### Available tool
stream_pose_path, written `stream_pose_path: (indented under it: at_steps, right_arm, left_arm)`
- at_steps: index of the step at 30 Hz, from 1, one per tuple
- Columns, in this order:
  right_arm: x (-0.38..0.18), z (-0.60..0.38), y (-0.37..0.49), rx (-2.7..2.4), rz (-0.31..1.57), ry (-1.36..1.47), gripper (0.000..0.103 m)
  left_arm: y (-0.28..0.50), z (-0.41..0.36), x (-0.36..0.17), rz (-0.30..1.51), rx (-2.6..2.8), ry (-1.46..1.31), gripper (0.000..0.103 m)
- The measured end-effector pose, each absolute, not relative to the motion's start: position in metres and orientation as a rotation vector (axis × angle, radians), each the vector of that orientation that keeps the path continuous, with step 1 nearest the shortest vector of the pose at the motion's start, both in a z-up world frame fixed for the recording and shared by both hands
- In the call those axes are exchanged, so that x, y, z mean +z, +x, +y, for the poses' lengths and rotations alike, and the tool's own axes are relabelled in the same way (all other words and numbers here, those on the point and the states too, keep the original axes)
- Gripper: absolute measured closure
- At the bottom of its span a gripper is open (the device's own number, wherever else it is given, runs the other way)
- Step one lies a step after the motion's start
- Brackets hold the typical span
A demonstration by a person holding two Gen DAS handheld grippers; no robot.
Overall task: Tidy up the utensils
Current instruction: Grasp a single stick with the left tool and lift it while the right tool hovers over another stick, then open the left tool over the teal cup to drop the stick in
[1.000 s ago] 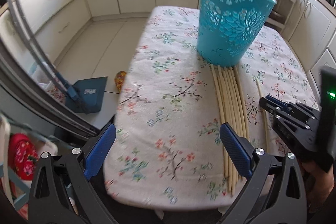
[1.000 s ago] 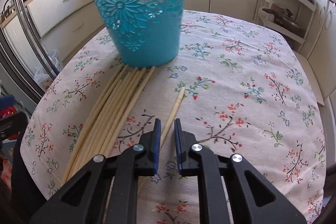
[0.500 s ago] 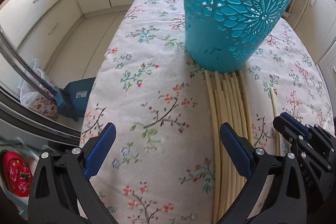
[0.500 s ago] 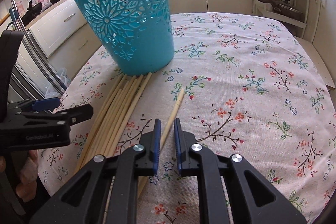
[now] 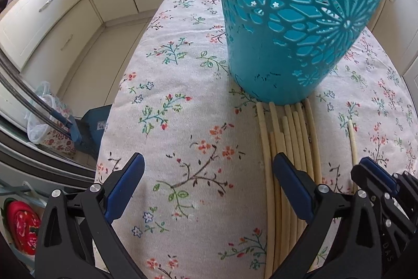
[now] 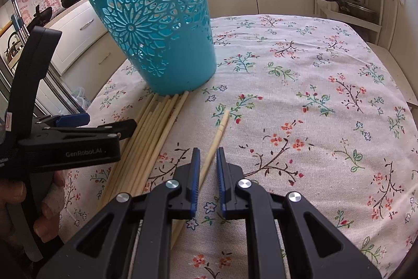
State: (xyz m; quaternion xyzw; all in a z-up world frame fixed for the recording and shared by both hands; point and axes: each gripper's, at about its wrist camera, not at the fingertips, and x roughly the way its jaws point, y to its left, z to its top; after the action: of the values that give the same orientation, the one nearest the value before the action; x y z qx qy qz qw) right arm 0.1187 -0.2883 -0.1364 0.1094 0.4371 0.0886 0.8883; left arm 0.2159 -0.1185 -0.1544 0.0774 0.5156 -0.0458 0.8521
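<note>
A teal cut-out bucket stands upright on the floral tablecloth. Several pale chopsticks in a bundle lie with their far ends against its base. One single chopstick lies apart, to the right of the bundle. My right gripper has its jaws almost together, with this chopstick between the pads near the cloth. My left gripper is wide open and holds nothing. Its right finger hangs over the bundle's left side.
A person's hand holds the left gripper at the table's near left corner. Left of the table edge the floor drops away, with a blue dustpan and cabinets. An open shelf with pots stands behind on the right.
My left gripper moved forward and down towards the bucket and the bundle, and came into the right wrist view. The right gripper stayed put on the single chopstick, tilting slightly.
</note>
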Motion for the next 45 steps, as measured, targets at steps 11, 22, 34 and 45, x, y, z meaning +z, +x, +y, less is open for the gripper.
stream_pose_path:
  at_steps: [11, 22, 34, 45]
  right_arm:
    - [-0.137, -0.292, 0.118, 0.192, 0.908, 0.248, 0.090]
    - [-0.138, -0.298, 0.117, 0.203, 0.908, 0.272, 0.090]
    - [-0.138, -0.301, 0.117, 0.211, 0.907, 0.291, 0.090]
    - [-0.139, -0.304, 0.117, 0.220, 0.904, 0.302, 0.089]
  left_arm:
    - [0.226, -0.117, -0.157, 1.096, -0.120, 0.165, 0.021]
    - [0.231, -0.132, -0.147, 1.134, -0.280, 0.139, 0.098]
    - [0.192, -0.078, 0.027, 0.900, -0.486, -0.074, 0.098]
    - [0.247, -0.132, 0.115, 0.401, -0.379, -0.130, 0.098]
